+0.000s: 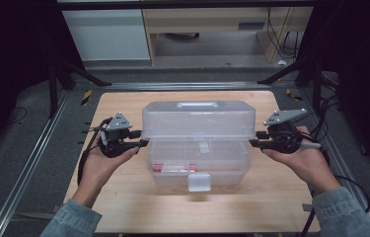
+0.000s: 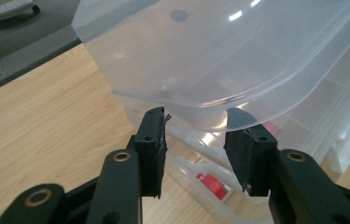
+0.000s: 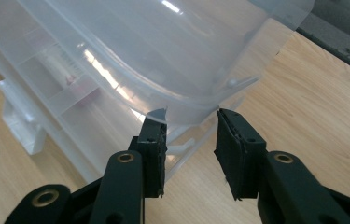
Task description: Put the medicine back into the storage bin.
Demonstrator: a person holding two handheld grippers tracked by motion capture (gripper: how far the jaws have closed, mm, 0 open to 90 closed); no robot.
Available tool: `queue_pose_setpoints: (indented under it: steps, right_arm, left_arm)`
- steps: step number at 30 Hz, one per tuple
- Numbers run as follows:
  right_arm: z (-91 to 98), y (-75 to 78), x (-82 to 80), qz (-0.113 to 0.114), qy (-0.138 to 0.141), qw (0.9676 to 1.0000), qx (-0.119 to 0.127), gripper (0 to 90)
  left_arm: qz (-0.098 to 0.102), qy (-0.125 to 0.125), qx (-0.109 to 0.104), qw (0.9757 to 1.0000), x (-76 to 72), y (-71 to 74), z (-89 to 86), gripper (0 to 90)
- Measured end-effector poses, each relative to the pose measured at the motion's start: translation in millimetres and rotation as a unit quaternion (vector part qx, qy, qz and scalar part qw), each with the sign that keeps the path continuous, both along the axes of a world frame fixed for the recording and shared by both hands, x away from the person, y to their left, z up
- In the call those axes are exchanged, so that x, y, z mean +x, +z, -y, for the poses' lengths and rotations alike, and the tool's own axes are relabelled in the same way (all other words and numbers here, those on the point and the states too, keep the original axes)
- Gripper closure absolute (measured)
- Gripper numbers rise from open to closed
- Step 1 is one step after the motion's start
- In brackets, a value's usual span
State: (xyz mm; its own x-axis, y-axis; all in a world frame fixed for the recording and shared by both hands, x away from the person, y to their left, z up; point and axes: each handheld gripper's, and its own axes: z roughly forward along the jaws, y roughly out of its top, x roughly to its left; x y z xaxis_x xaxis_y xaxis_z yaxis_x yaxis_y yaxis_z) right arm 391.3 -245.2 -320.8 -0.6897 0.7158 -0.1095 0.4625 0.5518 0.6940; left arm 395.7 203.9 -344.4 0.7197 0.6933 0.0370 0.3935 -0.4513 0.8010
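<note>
While both tongs, left (image 1: 144,142) & right (image 1: 253,143), sit spread at the raised lid (image 1: 198,119) rim w/o pinching it, the box (image 1: 200,165) rests mid-table (image 1: 118,106); lid could slip off & slam shut.

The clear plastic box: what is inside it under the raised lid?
Inside the clear plastic box, below the raised lid, a divided tray shows, with something red at its front left. The frosted walls blur everything else.
</note>
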Motion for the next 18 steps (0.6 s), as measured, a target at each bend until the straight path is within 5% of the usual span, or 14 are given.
queue_pose_setpoints:
  steps: [18]
  right_arm:
    - [-0.3, -4.6, -23.2, 0.013, 0.008, 0.9999, 0.001, 58.7]
  left_arm:
    - [-0.008, 0.002, -0.016, 0.9998, -13.1, -9.1, -7.0, 56.9]
